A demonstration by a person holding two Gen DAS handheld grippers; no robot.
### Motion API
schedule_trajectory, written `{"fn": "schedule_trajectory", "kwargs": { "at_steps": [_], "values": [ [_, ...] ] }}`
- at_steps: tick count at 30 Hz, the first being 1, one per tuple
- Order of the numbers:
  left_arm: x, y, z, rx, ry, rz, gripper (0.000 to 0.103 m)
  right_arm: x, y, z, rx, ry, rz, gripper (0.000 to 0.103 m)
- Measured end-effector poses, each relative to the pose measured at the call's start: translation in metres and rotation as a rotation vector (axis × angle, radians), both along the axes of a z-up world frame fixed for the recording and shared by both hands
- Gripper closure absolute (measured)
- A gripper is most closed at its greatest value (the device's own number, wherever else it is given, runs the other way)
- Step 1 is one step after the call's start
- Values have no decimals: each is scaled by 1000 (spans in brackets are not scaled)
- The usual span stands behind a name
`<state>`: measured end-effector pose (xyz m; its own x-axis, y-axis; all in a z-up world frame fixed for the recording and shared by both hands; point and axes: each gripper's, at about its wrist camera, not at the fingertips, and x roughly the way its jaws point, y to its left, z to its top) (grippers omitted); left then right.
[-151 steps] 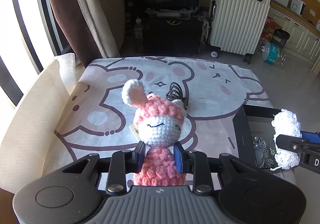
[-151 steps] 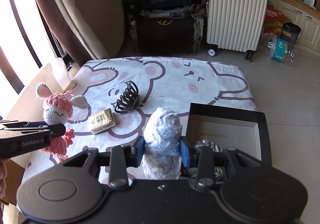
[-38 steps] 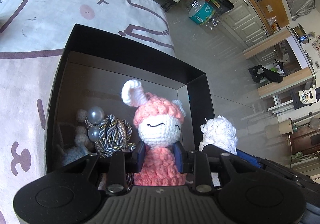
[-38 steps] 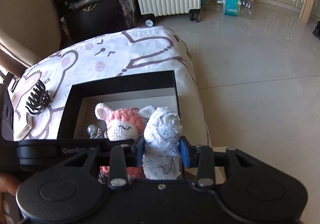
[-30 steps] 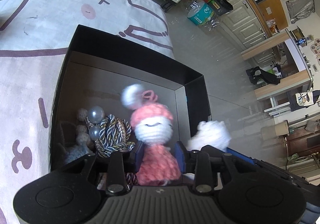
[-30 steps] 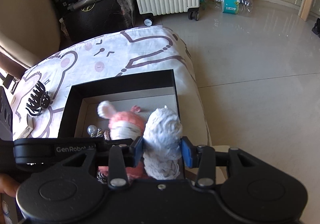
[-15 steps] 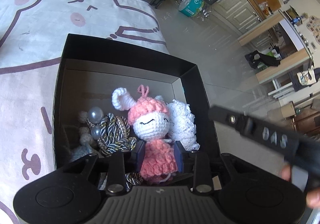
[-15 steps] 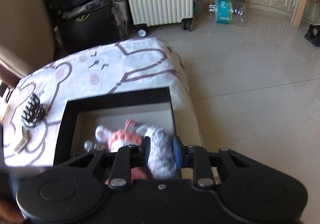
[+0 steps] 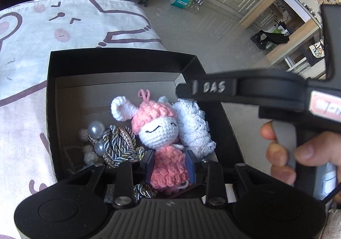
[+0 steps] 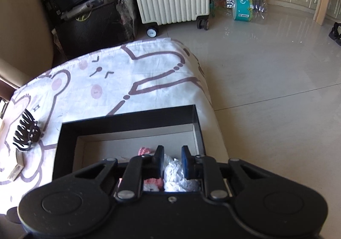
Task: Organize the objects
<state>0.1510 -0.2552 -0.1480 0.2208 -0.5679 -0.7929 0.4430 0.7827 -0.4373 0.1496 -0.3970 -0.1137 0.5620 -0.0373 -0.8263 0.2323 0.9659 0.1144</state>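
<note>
Inside a black box (image 9: 119, 62), left gripper (image 9: 169, 163) jaws close against pink crochet bunny (image 9: 158, 130); braided cords with pearls (image 9: 113, 143) left of them, white lace bundle (image 9: 195, 126) right. Right gripper (image 10: 172, 164) jaws parted, holding nothing, lifted above lace, largely hiding both toys; hair claw (image 10: 25, 131) far left on bear-print cloth (image 10: 149, 81).

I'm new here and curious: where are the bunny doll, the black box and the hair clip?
bunny doll (image 9: 158, 130): left wrist view, on its white face.
black box (image 9: 119, 62): left wrist view, far wall.
hair clip (image 10: 25, 133): right wrist view, on its teeth.
</note>
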Motion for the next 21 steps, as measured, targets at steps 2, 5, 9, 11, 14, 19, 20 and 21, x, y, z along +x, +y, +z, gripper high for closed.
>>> {"fn": "schedule_trajectory", "kwargs": {
  "at_steps": [2, 5, 9, 11, 14, 19, 20, 21],
  "values": [
    [0, 1, -1, -4, 4, -1, 70, 1, 3, -7, -7, 35, 20, 84],
    [0, 0, -1, -1, 2, -3, 70, 0, 7, -13, -51, 104, 30, 82],
    [0, -4, -1, 13, -6, -8, 69, -8, 0, -14, -20, 147, 7, 83],
    [-1, -5, 0, 17, -9, -9, 69, -12, 0, -14, -11, 168, 9, 83],
    [-2, -6, 0, 25, -15, -11, 69, -17, 3, -14, -31, 178, 20, 82],
    [-1, -9, -2, 33, -13, -11, 69, -22, 0, -7, -8, 139, -4, 82],
    [-2, -9, -2, 36, -13, -13, 69, -23, -2, -4, -2, 130, -11, 82],
    [-2, -10, -3, 39, -13, -15, 69, -24, -3, -1, 0, 120, -17, 82]
  ]
}}
